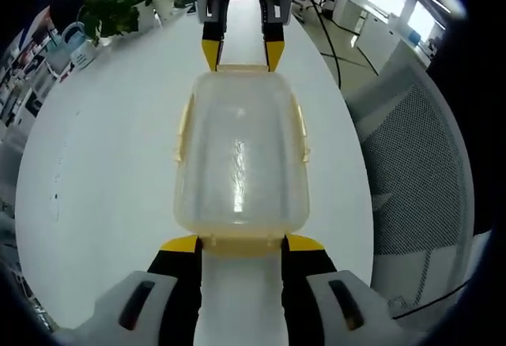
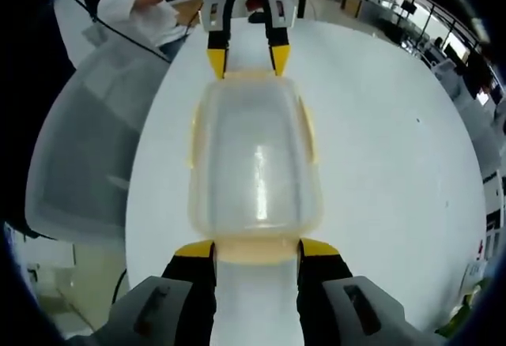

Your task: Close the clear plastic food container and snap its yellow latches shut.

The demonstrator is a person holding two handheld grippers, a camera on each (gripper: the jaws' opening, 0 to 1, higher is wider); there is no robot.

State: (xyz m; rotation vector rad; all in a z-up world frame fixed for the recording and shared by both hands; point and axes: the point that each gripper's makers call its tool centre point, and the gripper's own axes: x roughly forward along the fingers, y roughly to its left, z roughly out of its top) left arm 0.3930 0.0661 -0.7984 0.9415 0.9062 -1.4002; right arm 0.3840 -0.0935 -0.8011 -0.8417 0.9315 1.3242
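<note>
Both grippers sit level at opposite short ends of the clear food container [image 1: 241, 156], facing each other along its length.

Left gripper [image 1: 241, 243]: fingers spread about as wide as the container's end, yellow tips touching the near yellow end latch [image 1: 241, 245], one tip at each corner. Not pinching anything, just bracketing the latch.

Right gripper [image 2: 257, 250]: same pose at the other end, fingers spread, yellow tips at each corner of its near end latch [image 2: 257, 251]. In the left gripper view it shows beyond the container, tips at the far edge; the left gripper shows likewise in the right gripper view.

Container sits flat on the white bench [image 1: 111, 164], lid on, roughly mid-width of the bench. Yellow side latches [image 1: 183, 129] run along both long sides; can't tell whether they're snapped.

Beyond the container in the left gripper view: potted plant [image 1: 118, 6] at the far bench edge, mesh office chair [image 1: 415, 172] just off the bench side. In the right gripper view, a person in a white shirt [image 2: 146, 10] past the far end.
</note>
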